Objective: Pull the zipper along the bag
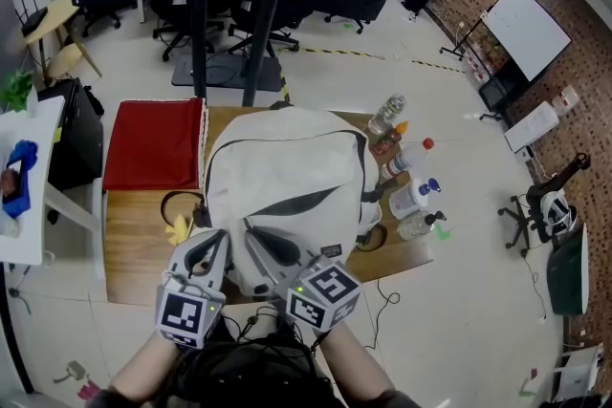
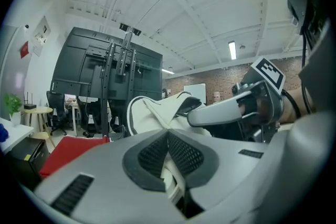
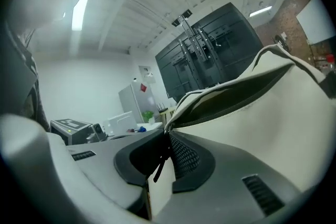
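**Both grippers are gripping the near end of the bag**

A red cloth [image 1: 153, 144] is lying on the far left part of the wooden table [image 1: 134, 248]. The white bag [image 1: 287, 177] is lying flat in the middle of the table, with its near end facing the person.

The person's left forearm [image 1: 143, 366] is reaching forward from the bottom edge of the head view. It is carrying the left gripper [image 2: 168, 136], which is pointing almost level at the bag's near left corner. Its jaws are pressing together on a fold of the bag's white fabric.

The right forearm [image 1: 361, 370] is reaching in beside it, and the 2 grippers are sitting close together, angled toward each other. The right gripper [image 3: 169, 139] is also pointing nearly level, at the near end of the zipper [image 3: 236, 103], which is running away along a dark, gaping opening. Its jaws are clamping the thin black zipper pull [image 3: 160, 162], with a bit of white material caught between the pads too.

Several bottles [image 1: 413, 201] are standing along the table's right edge, just beside the bag.
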`<act>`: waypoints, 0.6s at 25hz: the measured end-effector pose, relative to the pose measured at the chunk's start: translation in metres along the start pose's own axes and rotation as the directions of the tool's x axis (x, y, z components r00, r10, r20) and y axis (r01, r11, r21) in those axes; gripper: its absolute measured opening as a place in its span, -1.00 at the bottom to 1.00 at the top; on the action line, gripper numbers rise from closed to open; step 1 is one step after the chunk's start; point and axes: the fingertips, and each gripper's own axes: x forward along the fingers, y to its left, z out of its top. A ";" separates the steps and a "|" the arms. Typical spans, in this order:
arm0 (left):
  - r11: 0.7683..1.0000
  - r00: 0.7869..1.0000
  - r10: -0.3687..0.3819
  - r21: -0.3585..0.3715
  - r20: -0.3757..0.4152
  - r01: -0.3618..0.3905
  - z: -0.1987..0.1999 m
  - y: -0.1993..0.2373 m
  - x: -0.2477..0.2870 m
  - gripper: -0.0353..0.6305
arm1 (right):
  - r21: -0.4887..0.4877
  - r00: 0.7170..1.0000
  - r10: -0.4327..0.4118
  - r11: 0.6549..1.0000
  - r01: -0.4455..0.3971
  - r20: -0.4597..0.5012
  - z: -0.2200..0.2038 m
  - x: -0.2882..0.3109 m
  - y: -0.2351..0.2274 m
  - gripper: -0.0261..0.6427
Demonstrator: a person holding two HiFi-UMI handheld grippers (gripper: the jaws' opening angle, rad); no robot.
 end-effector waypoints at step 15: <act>0.995 0.996 -0.076 -0.062 -0.051 0.073 0.006 -0.013 0.004 -0.41 | -0.033 0.989 0.114 0.993 -0.112 0.094 0.034 -0.024 -0.002 -0.76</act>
